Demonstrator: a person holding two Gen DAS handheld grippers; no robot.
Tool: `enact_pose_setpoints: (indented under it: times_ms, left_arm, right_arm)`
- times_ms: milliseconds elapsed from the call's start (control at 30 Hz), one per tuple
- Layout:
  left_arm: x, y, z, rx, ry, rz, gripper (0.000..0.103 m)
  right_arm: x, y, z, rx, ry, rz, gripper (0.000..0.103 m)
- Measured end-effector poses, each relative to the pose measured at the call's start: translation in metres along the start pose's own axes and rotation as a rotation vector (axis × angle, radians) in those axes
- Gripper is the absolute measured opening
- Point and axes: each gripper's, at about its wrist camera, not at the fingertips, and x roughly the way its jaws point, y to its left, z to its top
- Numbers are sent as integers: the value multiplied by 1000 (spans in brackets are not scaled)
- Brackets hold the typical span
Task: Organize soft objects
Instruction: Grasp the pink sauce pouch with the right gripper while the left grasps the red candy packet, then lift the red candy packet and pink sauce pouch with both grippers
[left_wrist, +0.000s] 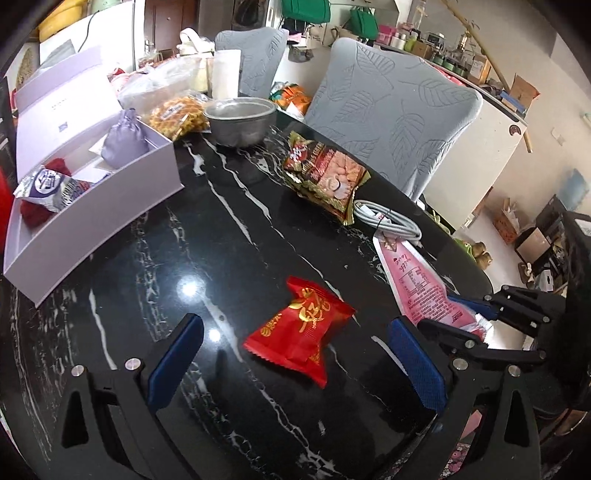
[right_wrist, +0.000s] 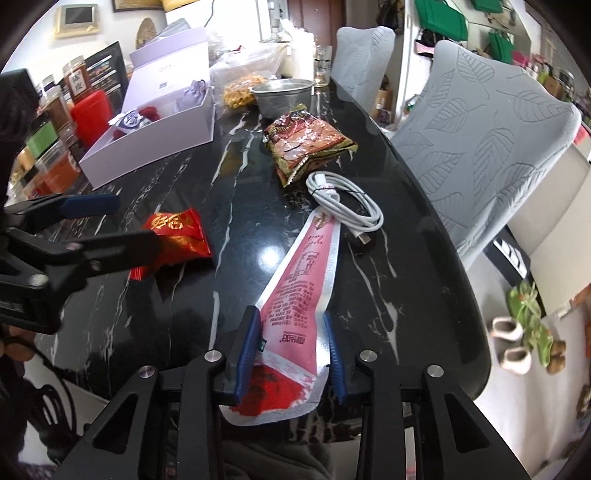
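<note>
On the table (left_wrist: 229, 236), a snack packet (left_wrist: 301, 334) lies nearest, a long pouch (left_wrist: 413, 286) to its right; behind it a coiled cable (left_wrist: 388, 219), a box (left_wrist: 92, 206) far left.

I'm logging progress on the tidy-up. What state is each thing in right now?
Lilac cardboard box: lid open, packets inside.
Purple drawstring pouch: in the box.
Red foil snack packet: on the black marble table, between open left gripper fingers.
Long pink sachet: pinched by right gripper.
White cable: coiled.
Metal bowl: upright.
</note>
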Motion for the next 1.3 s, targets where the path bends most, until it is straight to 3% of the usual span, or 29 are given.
enact_pose_setpoints:
  times_ms: [233,367,500,767,967,1300]
  left_arm:
    - [13,2,2,-11,25,-32,101]
    - [20,1,3,-14,52,-47,90]
    - [26,2,1,-16,72,-52,80]
    - [24,0,-1,-13,41,-55,58]
    - [23,-1,-2,-23,32,-74,45]
    - [18,-3,-8,-17,42,-63,45]
  right_arm:
    - [-4,-7,-1,-35,-15,-17,29]
    - [-2,-3,0,-84,-26,-30,30]
    - [2,-6,0,-63,-18,-27,38]
    - [7,-4,-1,-78,-21,-34,43]
    - [4,-1,-2,-80,-33,-29,31]
    - [0,3,-3,-106,-35,30,28]
